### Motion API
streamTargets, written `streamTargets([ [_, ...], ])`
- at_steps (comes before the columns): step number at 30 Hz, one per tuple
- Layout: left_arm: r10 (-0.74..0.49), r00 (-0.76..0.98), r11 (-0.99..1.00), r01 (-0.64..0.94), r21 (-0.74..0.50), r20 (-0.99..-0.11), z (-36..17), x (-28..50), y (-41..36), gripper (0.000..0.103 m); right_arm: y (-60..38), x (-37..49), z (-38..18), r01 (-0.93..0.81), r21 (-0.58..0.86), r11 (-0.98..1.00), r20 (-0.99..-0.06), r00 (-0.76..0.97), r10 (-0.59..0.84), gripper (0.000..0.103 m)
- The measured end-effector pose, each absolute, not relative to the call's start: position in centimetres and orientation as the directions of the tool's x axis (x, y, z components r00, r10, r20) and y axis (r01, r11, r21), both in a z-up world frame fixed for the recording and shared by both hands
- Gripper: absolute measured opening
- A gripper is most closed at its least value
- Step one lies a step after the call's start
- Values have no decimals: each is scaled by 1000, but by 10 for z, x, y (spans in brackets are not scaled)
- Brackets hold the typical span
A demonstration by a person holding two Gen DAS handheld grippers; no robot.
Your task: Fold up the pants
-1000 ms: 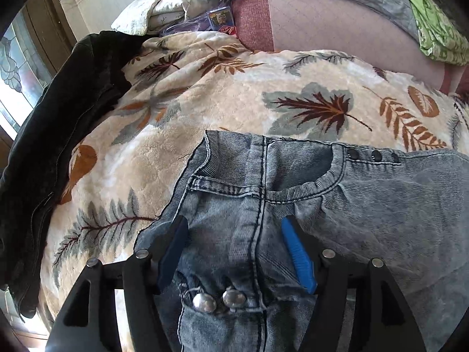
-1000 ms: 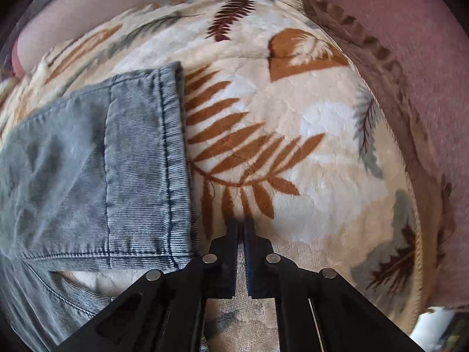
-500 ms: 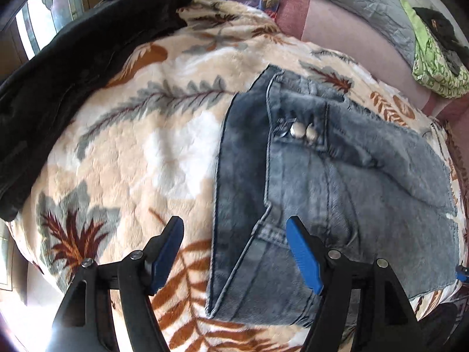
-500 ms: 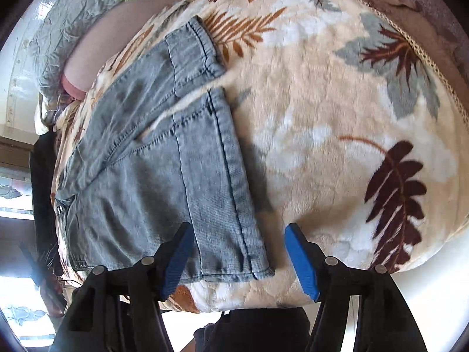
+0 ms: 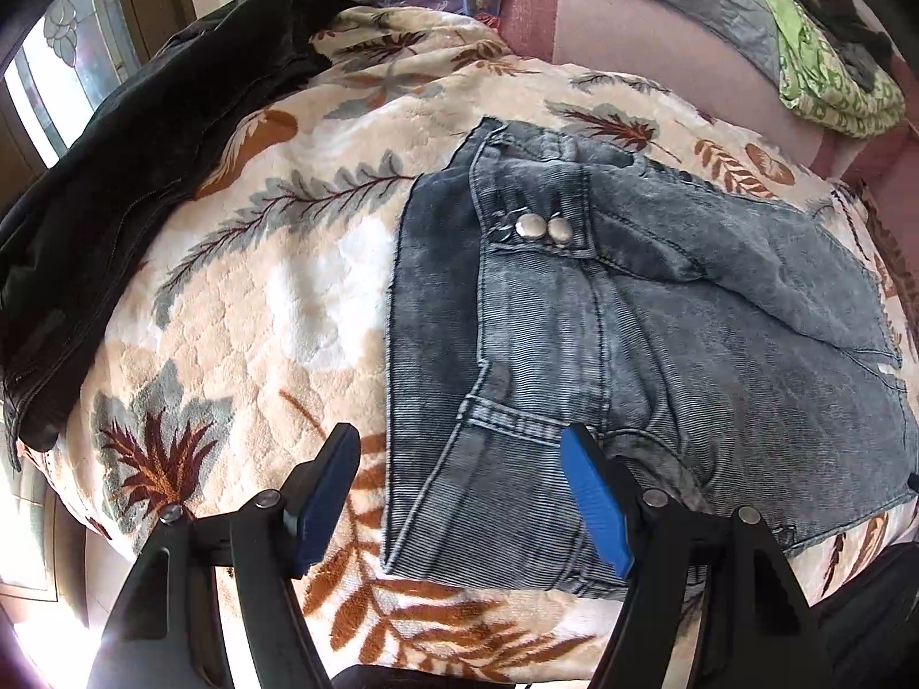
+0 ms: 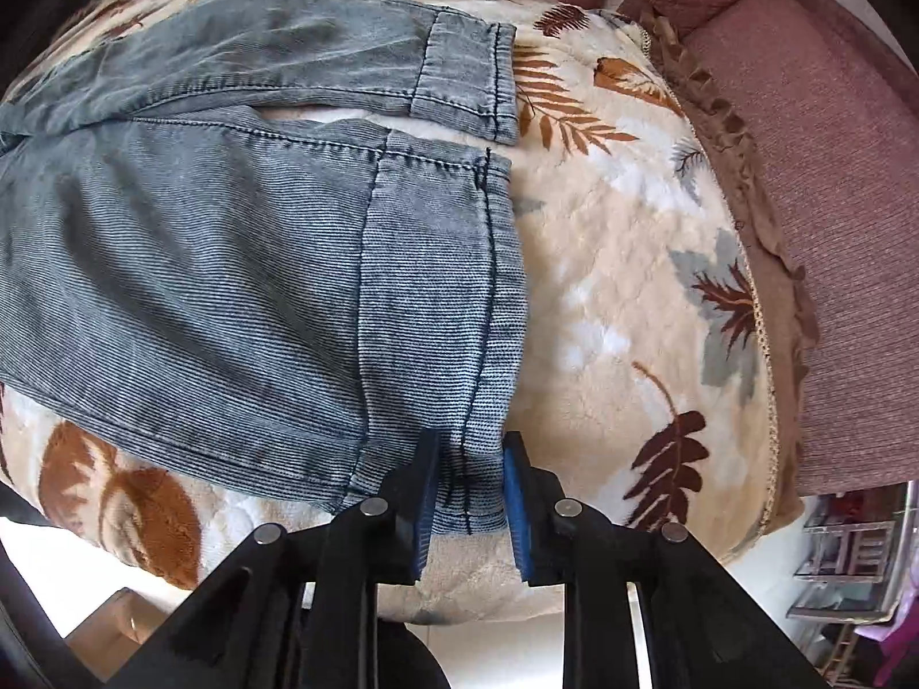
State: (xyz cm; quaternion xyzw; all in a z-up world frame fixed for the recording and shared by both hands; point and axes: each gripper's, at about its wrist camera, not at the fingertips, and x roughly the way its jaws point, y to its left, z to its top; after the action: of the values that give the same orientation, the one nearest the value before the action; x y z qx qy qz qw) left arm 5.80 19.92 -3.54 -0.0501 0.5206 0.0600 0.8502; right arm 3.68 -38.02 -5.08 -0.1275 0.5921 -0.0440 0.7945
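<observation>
Grey-blue denim pants point(image 5: 660, 333) lie on a leaf-patterned blanket point(image 5: 241, 287), waistband with two metal buttons point(image 5: 543, 228) towards the left. My left gripper point(image 5: 465, 508) is open above the near waist corner, its blue pads on either side of the near waistband edge. In the right wrist view the two pant legs point(image 6: 230, 287) lie side by side with hems to the right. My right gripper point(image 6: 468, 502) has narrowed around the near leg's hem corner point(image 6: 477, 482), which sits between the pads.
A black jacket point(image 5: 115, 161) lies along the blanket's left edge. A mauve sofa back point(image 5: 660, 40) with a grey quilt and green cloth point(image 5: 833, 80) is behind. The sofa arm point(image 6: 833, 201) borders the blanket at the right. The blanket's near edge drops to the floor.
Both grippers pulled back from the pants and opened. Since half a second ago the right one came down on the near hem corner and narrowed around it; the left stayed open by the waistband.
</observation>
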Motion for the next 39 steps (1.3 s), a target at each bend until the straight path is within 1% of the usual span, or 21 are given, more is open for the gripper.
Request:
streamTargets([
  [2, 50, 465, 992, -123, -9, -884, -29, 59, 187, 73, -392, 35, -30, -11, -170, 985, -928, 338, -157, 50],
  [4, 38, 472, 996, -88, -4, -881, -29, 62, 174, 73, -395, 37, -10, 40, -154, 987, -902, 402, -157, 52],
  [5, 36, 465, 997, -74, 2, -885, -32, 63, 170, 73, -396, 39, -1, 54, -109, 993, -891, 438, -122, 53],
  [7, 53, 421, 998, -59, 31, -905, -49, 69, 161, 73, -396, 51, 6, 49, 57, 997, -883, 469, 27, 60],
  [9, 60, 347, 997, -57, 43, -936, -73, 74, 159, 74, -391, 65, -8, 38, 248, 968, -865, 458, 204, 63],
  [10, 63, 356, 997, -60, 45, -932, -76, 73, 160, 75, -389, 72, -22, 54, 284, 957, -873, 428, 235, 69],
  [11, 72, 364, 997, -55, 55, -929, -74, 72, 159, 77, -393, 81, -45, 88, 285, 955, -902, 361, 236, 73],
  [12, 67, 352, 998, -43, 55, -933, -71, 73, 160, 77, -395, 86, -68, 132, 285, 949, -930, 277, 240, 74],
  [13, 55, 357, 998, -38, 44, -933, -65, 75, 162, 77, -397, 86, -70, 129, 300, 945, -921, 298, 252, 74],
  [15, 41, 414, 998, -56, 19, -909, -45, 80, 173, 77, -393, 89, -52, 90, 297, 951, -916, 308, 257, 74],
  [17, 16, 451, 996, -89, -27, -892, -27, 96, 188, 77, -399, 97, -29, 70, 334, 940, -882, 375, 286, 74],
  [21, -111, 500, 954, -189, -234, -859, -12, 164, 231, 77, -417, 146, -7, 117, 347, 930, -861, 432, 267, 74],
  [23, -125, 506, 931, -237, -277, -853, -14, 202, 244, 77, -427, 174, -7, 151, 371, 916, -855, 442, 273, 74],
  [25, -126, 493, 926, -252, -280, -861, -22, 236, 247, 67, -433, 199, -2, 168, 365, 916, -855, 451, 258, 74],
  [26, -118, 479, 931, -250, -265, -870, -28, 251, 245, 57, -435, 212, -5, 178, 370, 912, -856, 446, 261, 74],
  [29, -101, 435, 943, -243, -225, -895, -45, 284, 239, 55, -441, 243, -8, 188, 373, 908, -857, 444, 260, 74],
  [31, -95, 414, 948, -240, -209, -906, -56, 299, 237, 48, -445, 262, -11, 186, 360, 914, -862, 442, 250, 74],
  [32, -97, 404, 948, -239, -208, -910, -62, 305, 236, 40, -445, 273, -14, 189, 352, 917, -865, 439, 242, 73],
  [33, -97, 395, 948, -242, -205, -914, -67, 310, 235, 38, -445, 283, -15, 189, 344, 920, -869, 434, 236, 72],
  [38, -97, 397, 948, -241, -206, -913, -74, 321, 231, 38, -439, 327, -26, 168, 301, 939, -881, 425, 206, 70],
  [39, -97, 397, 948, -242, -206, -913, -74, 322, 231, 37, -437, 334, -31, 169, 292, 941, -889, 412, 202, 66],
])
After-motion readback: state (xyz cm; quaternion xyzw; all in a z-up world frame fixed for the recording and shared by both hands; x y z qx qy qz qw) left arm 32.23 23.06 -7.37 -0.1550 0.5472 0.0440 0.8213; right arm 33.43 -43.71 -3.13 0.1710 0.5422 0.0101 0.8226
